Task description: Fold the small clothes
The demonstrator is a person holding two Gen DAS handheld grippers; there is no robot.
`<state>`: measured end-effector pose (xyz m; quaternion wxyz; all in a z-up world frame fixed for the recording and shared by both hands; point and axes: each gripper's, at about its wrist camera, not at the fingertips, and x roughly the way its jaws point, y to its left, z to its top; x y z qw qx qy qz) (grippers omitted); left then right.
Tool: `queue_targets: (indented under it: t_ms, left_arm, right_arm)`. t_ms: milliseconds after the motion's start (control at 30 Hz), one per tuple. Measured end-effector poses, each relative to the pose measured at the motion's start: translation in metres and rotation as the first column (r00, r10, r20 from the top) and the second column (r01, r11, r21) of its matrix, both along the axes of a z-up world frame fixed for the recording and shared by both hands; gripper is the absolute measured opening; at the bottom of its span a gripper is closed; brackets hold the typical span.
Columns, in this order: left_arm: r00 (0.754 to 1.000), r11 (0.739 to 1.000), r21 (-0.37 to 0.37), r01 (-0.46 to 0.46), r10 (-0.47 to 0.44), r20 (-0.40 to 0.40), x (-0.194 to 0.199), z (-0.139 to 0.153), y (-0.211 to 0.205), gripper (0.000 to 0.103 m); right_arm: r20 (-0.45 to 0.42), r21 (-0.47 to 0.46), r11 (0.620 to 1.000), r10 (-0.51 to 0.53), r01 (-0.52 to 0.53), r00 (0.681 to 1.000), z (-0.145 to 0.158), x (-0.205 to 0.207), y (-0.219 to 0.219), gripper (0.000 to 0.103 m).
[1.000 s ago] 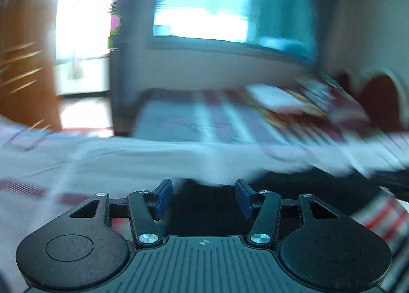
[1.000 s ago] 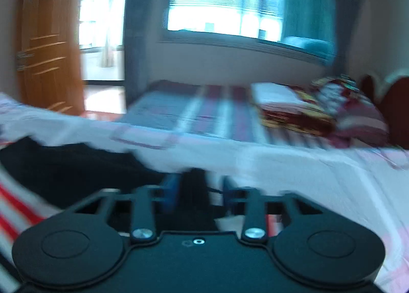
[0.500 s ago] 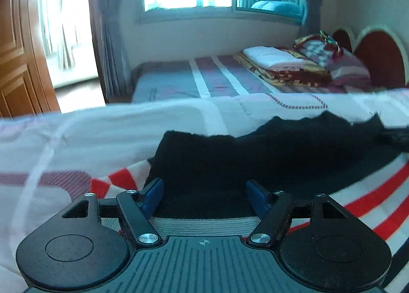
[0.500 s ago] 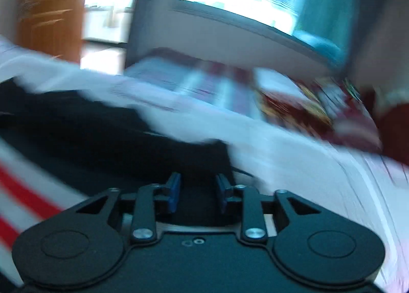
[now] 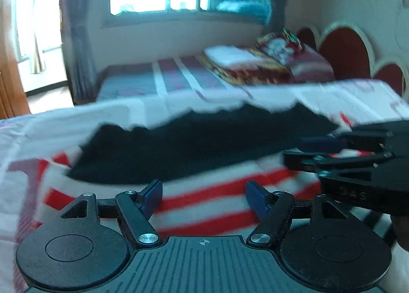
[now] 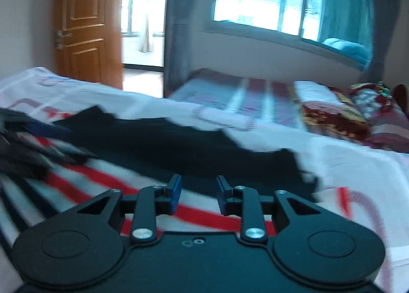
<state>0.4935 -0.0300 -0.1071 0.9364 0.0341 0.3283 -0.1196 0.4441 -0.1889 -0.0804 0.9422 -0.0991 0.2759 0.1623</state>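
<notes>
A black garment with red and white stripes (image 5: 194, 144) lies spread on the near bed (image 5: 64, 124), its black part farther off, its stripes nearer. The left hand-held gripper (image 5: 204, 194) hangs just above the striped part, which runs from 9 to 3 o'clock beyond its fingertips; its jaws have just been opening and stand wide, gripping nothing. The right hand-held gripper (image 6: 196, 192) hangs above the stripes too, black cloth at 12 o'clock; its jaws have just been opening, stand narrow, and clamp nothing. Each shows blurred at the other's side.
</notes>
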Motion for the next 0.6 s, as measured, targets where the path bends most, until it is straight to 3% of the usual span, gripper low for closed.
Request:
queue_targets:
  t_ms: [133, 233, 300, 400, 500, 600]
  left_arm:
    - [1.000, 1.000, 0.014, -0.017, 0.017, -0.008, -0.001, -0.003, 0.022, 0.073]
    - [0.997, 0.997, 0.035, -0.074, 0.074, -0.008, -0.007, 0.000, 0.051, 0.073]
    - [0.995, 0.995, 0.016, -0.102, 0.102, -0.014, -0.009, -0.001, 0.066, 0.073]
    - [0.992, 0.992, 0.005, -0.126, 0.126, -0.015, -0.013, 0.008, 0.060, 0.073]
    - [0.993, 0.990, -0.080, -0.114, 0.115, 0.009, -0.028, 0.018, 0.045, 0.073]
    - [0.996, 0.991, -0.098, -0.087, 0.090, 0.020, -0.042, 0.019, 0.022, 0.073]
  right_arm:
    - [-0.057, -0.067, 0.997, 0.023, -0.027, 0.998, -0.013, 0.000, 0.015, 0.031]
    - [-0.055, -0.068, 0.996, -0.063, 0.059, 0.997, -0.013, 0.000, -0.012, 0.040]
    - [-0.064, -0.043, 0.991, -0.130, 0.127, 0.989, -0.011, -0.001, -0.039, 0.040]
    - [-0.083, -0.028, 0.991, -0.129, 0.127, 0.988, -0.008, -0.003, -0.053, 0.039]
    - [-0.051, 0.013, 0.993, -0.120, 0.121, 0.991, 0.006, -0.014, -0.047, 0.038]
    - [-0.044, 0.045, 0.997, -0.055, 0.057, 0.997, 0.011, -0.029, -0.027, 0.035]
